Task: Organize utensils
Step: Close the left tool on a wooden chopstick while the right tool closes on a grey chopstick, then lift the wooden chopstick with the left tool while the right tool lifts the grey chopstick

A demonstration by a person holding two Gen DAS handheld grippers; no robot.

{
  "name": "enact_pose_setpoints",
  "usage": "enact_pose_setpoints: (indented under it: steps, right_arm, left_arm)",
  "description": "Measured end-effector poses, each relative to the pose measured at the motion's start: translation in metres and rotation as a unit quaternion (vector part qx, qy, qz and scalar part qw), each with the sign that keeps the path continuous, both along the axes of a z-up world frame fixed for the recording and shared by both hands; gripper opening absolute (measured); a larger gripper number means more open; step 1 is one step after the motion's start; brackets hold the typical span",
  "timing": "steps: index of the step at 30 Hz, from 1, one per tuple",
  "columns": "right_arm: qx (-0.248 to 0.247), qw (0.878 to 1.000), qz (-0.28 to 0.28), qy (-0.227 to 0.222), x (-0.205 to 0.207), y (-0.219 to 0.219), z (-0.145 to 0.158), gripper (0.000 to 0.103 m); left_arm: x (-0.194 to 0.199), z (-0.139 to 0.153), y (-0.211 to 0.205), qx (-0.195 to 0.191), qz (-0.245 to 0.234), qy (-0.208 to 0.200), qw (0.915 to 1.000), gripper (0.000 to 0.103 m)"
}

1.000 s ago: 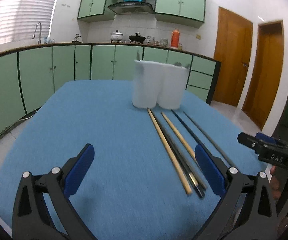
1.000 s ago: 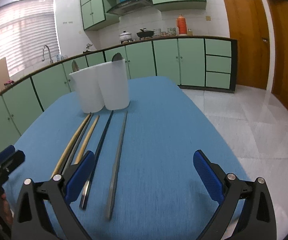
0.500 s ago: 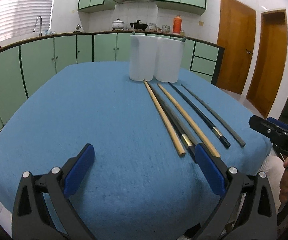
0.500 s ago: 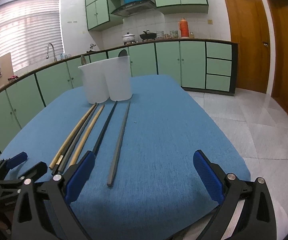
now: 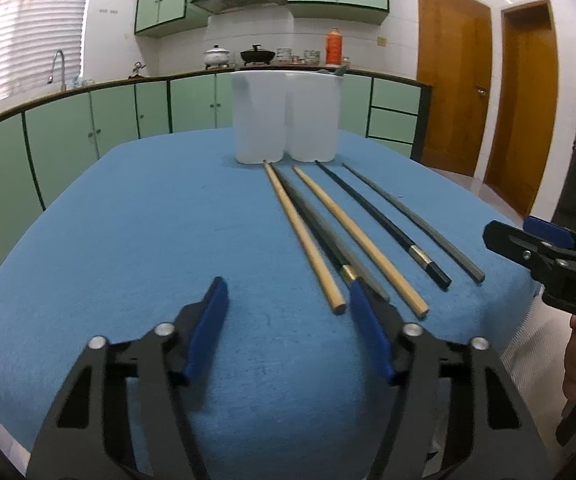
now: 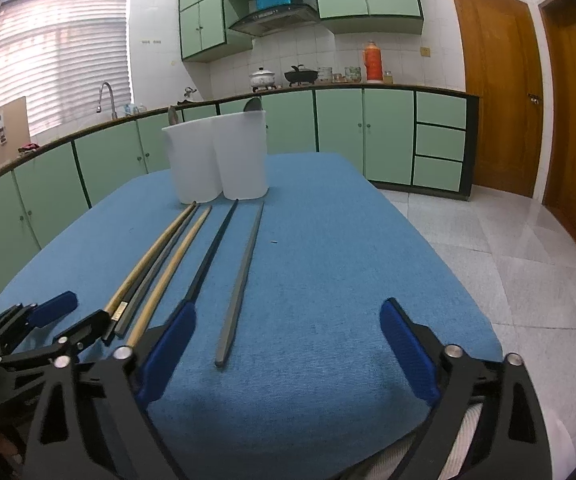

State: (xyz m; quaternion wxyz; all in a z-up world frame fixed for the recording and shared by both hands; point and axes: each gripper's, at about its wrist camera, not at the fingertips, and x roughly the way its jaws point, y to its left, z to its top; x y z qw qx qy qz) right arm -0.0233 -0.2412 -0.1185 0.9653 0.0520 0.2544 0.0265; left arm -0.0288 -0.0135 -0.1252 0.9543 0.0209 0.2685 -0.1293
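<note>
Several chopsticks lie side by side on the blue table [image 5: 128, 240]: a wooden one [image 5: 303, 236], a dark one with a gold band [image 5: 327, 244], a second wooden one [image 5: 359, 240], a black one [image 5: 383, 224] and a grey one [image 5: 411, 220]. Two white containers [image 5: 260, 120] stand behind their far tips, with spoon ends [image 6: 252, 104] poking out. My left gripper [image 5: 288, 320] hovers at the near ends, its jaws closing with nothing pressed between them. My right gripper [image 6: 288, 344] is closing too; the grey chopstick [image 6: 240, 284] ends between its fingers, untouched.
The table's rounded front edge is right below both grippers. To the right the tiled floor [image 6: 507, 240] and wooden doors [image 6: 495, 92] show. Green cabinets [image 5: 68, 148] and a counter with pots run behind the table. A person's hand [image 5: 575, 356] holds the right gripper.
Both grippers' jaws have narrowed, the left much more. The left gripper has sunk lower and come up to the chopsticks' near ends. The right gripper has barely shifted.
</note>
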Motion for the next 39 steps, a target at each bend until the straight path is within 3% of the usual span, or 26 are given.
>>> enact_pose_setpoints:
  steps: [3,12,18,27,32,34,39]
  right_arm:
    - [0.003,1.0,0.001,0.003,0.0,-0.001,-0.002,0.068]
    - [-0.007,0.999,0.041,0.023,-0.001,0.018,-0.015,0.039]
    - [-0.025,0.999,0.044,0.018,-0.001,0.026,-0.018,0.032]
    - [-0.038,0.998,0.056,0.006,-0.008,0.037,-0.022,0.021]
    - [-0.048,0.997,0.055,-0.009,-0.011,0.045,-0.024,0.008]
    - [-0.051,0.997,0.053,-0.011,-0.012,0.047,-0.024,0.008]
    - [-0.034,0.998,0.045,-0.004,-0.011,0.039,-0.02,0.007]
  left_arm:
    - [0.0,0.0,-0.001,-0.012,-0.01,-0.001,0.9999,0.047]
    - [-0.003,-0.005,-0.013,-0.025,-0.034,-0.008,0.9991,0.032]
    - [0.0,-0.006,-0.014,-0.032,-0.028,-0.008,0.9991,0.02]
    - [0.003,-0.007,-0.02,-0.034,-0.021,-0.011,0.9991,0.02]
    - [0.001,-0.007,-0.02,-0.033,-0.017,-0.014,0.9992,0.019]
    - [0.0,-0.008,-0.02,-0.033,-0.016,-0.014,0.9992,0.01]
    - [0.0,-0.006,-0.019,-0.04,-0.018,-0.009,0.999,0.01]
